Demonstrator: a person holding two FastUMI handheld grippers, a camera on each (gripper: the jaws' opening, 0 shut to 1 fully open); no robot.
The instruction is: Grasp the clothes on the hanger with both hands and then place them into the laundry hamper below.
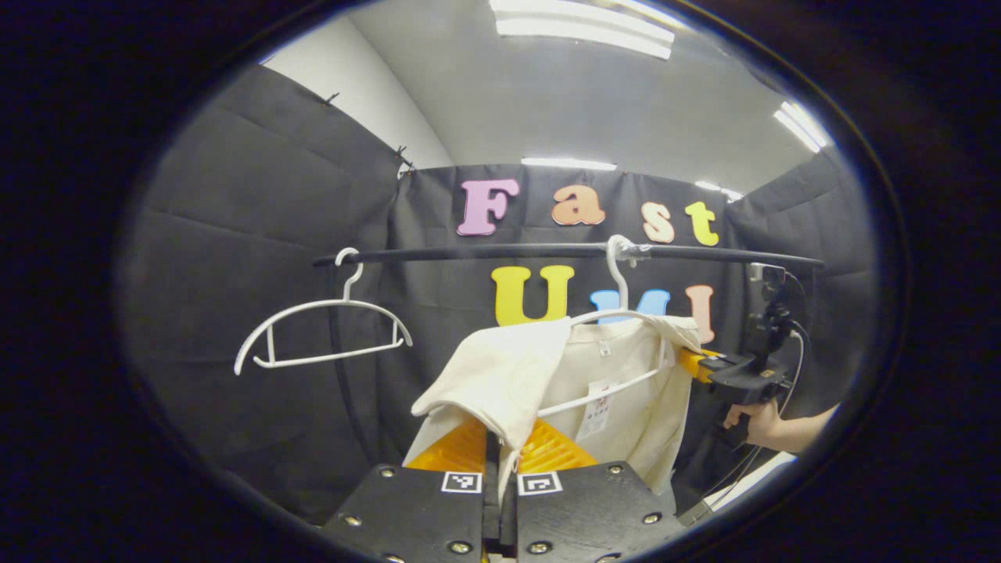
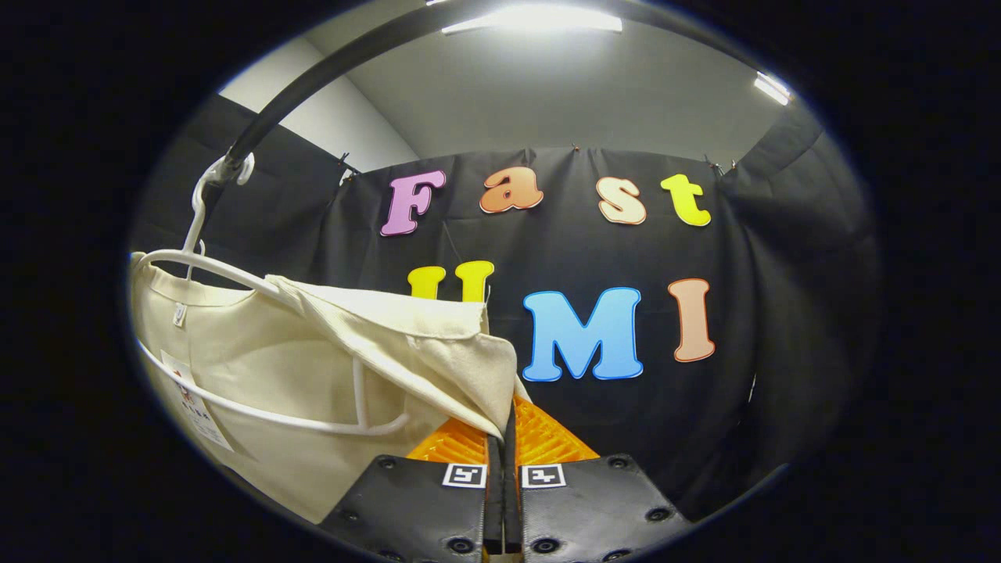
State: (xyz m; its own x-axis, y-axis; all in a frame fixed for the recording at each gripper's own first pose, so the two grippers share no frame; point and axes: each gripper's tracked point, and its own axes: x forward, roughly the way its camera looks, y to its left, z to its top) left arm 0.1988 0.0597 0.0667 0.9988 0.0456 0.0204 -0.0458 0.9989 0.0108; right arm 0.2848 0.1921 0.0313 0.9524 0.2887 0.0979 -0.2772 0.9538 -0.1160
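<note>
- The cream garment (image 1: 618, 391) hangs on a white hanger (image 1: 618, 317) whose hook sits on the black rail (image 1: 547, 252); its shoulder line runs along the rail, so the cloth must come up and off the hanger's 2 ends before it can go down.
- The left gripper (image 1: 500, 450) is closed on the garment's near shoulder, a fold of cloth pinched between both fingers, directly ahead of it.
- The right gripper (image 2: 504, 438) is likewise closed on the opposite shoulder corner, with the garment (image 2: 313, 367) stretching away to its left.
- Judged from this, both ends are held equally; neither hand is nearer.
- The left gripper view adds a second, bare hanger (image 1: 321, 332) farther along the rail and the person's hand (image 1: 755, 422) holding the other gripper.
- The right gripper view shows the hook (image 2: 199, 195) gripping the rail close up.
- The hamper lies below, out of sight.
</note>
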